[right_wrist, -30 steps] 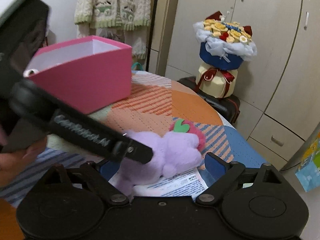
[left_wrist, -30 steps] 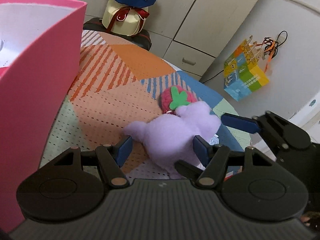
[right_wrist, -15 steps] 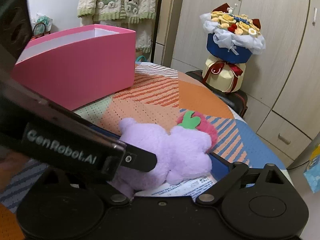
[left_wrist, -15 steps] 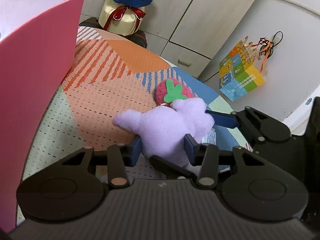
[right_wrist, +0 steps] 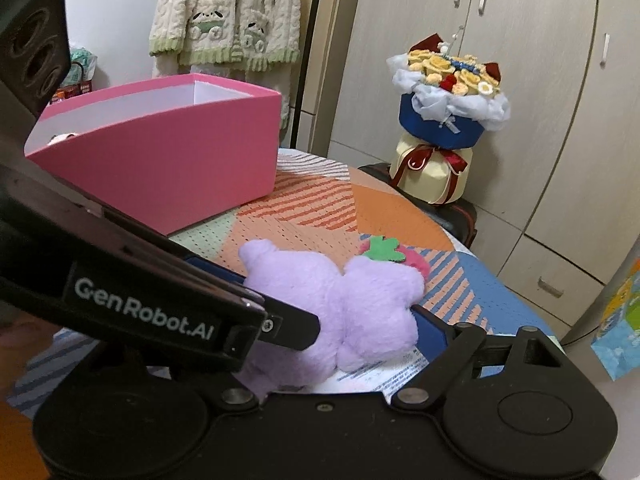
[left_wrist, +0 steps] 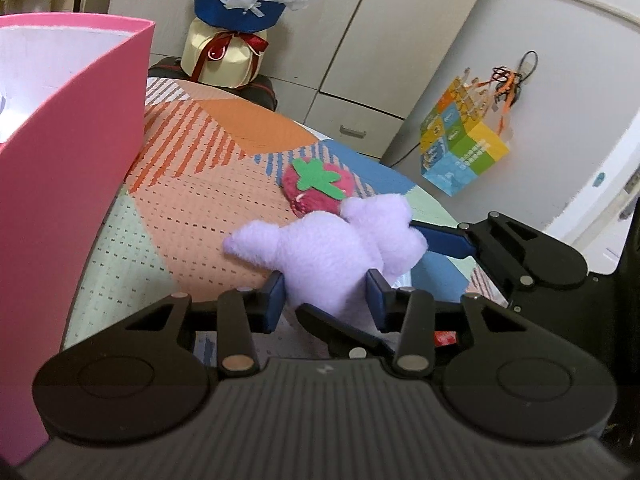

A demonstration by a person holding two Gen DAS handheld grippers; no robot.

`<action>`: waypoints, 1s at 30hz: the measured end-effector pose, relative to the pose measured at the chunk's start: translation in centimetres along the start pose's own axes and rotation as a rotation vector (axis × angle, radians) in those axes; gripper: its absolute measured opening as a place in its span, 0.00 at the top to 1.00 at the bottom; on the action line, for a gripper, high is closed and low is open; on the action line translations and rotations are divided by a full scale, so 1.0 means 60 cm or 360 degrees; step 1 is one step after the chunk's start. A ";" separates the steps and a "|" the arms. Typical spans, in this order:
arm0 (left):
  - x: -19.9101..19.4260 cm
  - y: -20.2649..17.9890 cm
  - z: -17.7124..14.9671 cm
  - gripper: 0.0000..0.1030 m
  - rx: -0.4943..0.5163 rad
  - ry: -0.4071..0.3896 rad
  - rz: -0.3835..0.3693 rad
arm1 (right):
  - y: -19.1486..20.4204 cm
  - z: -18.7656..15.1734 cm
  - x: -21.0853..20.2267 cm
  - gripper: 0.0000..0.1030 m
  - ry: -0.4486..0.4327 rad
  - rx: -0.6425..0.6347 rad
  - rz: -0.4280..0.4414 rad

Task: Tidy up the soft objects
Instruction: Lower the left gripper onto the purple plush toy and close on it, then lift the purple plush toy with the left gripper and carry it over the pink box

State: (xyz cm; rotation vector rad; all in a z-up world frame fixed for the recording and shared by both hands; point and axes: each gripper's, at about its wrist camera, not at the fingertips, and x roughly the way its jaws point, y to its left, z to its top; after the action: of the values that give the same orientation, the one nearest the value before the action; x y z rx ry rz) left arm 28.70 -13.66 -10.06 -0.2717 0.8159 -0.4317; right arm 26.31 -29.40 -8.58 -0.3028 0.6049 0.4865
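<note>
both grippers pinch the purple plush toy (left_wrist: 332, 248) beside the pink box (left_wrist: 60, 208).

the left gripper (left_wrist: 326, 296) has its blue pads pressed into the near end of the toy, squeezing it between them. the right gripper (right_wrist: 332, 312) comes in from the side; its one visible blue finger (right_wrist: 430, 330) presses on the toy's far lobe, its other finger is hidden behind the left tool, so it seems clamped on the toy as well. the toy sits low over the patterned worktop (left_wrist: 192, 208), and whether it touches the cloth cannot be told. a red strawberry plush (left_wrist: 318, 186) lies just behind it. the open pink box stands on the worktop to the left. a flower bouquet (right_wrist: 446, 120) stands beyond the worktop, by the cabinets.
</note>
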 end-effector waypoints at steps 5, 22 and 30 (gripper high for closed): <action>-0.030 -0.005 -0.006 0.60 0.0027 -0.0018 -0.0037 | 0.020 0.005 -0.032 0.11 -0.0023 0.0002 -0.0038; -0.145 -0.013 -0.035 0.59 0.0153 0.0019 -0.0060 | 0.106 0.012 -0.126 0.10 -0.0132 -0.0044 -0.0093; -0.183 0.001 -0.072 0.59 0.0185 0.0175 -0.0081 | 0.158 -0.017 -0.157 0.10 -0.0059 0.0105 -0.0031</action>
State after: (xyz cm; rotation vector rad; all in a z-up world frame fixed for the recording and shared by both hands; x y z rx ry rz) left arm 18.83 -8.75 -5.86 -0.1616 0.8894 -0.5435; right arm 14.16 -25.05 -4.88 -0.2362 0.5805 0.4518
